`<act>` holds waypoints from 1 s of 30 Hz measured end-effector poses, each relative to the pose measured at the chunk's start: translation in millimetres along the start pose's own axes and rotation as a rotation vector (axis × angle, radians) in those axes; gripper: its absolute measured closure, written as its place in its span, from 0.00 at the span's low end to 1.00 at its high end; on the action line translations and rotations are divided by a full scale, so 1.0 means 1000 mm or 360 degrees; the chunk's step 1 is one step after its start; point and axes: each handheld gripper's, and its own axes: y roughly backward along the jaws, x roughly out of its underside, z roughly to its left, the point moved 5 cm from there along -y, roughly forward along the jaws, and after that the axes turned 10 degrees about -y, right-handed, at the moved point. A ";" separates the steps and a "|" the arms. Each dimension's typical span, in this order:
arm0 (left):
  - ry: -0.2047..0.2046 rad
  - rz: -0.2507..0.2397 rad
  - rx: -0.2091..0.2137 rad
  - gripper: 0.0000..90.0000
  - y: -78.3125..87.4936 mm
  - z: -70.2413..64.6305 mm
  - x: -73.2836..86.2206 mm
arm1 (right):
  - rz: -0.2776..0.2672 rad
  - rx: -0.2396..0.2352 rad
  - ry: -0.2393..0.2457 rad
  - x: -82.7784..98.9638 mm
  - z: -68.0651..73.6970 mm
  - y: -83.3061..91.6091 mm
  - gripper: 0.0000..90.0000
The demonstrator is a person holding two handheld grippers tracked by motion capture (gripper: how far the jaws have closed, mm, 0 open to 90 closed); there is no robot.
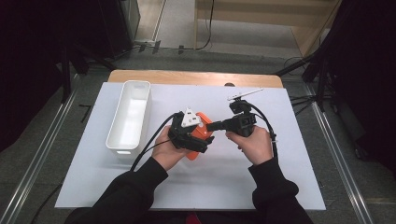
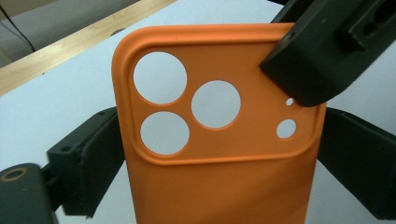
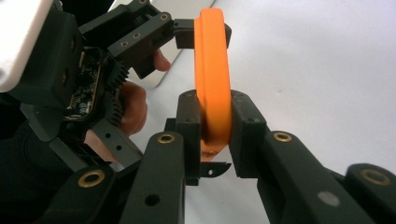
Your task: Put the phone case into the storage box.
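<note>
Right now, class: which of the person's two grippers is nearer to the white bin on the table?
Left. The left gripper sits just right of the white bin, with the orange phone case between its jaws; the right gripper is farther right, clamped on that case.

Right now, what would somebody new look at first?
The bright orange phone case with round camera holes, held up over the white table between both tongs. The right tongs pinch its edge, and the left tongs hold it across its width. A long white bin sits at the left.
</note>
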 end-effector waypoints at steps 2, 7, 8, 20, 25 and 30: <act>-0.0001 0.0000 -0.0012 0.09 0.000 0.000 0.000 | 0.0002 0.0000 0.0000 0.000 0.000 0.000 0.83; 0.0000 -0.0011 -0.0022 0.16 0.001 0.000 0.000 | 0.0000 -0.0005 -0.0010 0.000 -0.001 0.000 0.83; 0.0000 -0.0012 -0.0024 0.16 0.001 0.000 0.000 | -0.0003 -0.0004 -0.0008 0.000 -0.001 0.000 0.83; 0.0027 0.0000 -0.0003 0.18 0.003 0.001 -0.002 | -0.0010 -0.0022 -0.0016 0.000 0.000 0.001 0.82; 0.0055 -0.0009 0.0031 0.18 0.004 0.001 -0.003 | -0.0024 -0.0038 0.0005 0.000 0.001 0.002 0.82; 0.0038 0.0005 0.0034 0.18 0.006 0.001 -0.004 | -0.0052 -0.0036 0.0029 0.000 0.003 0.004 0.79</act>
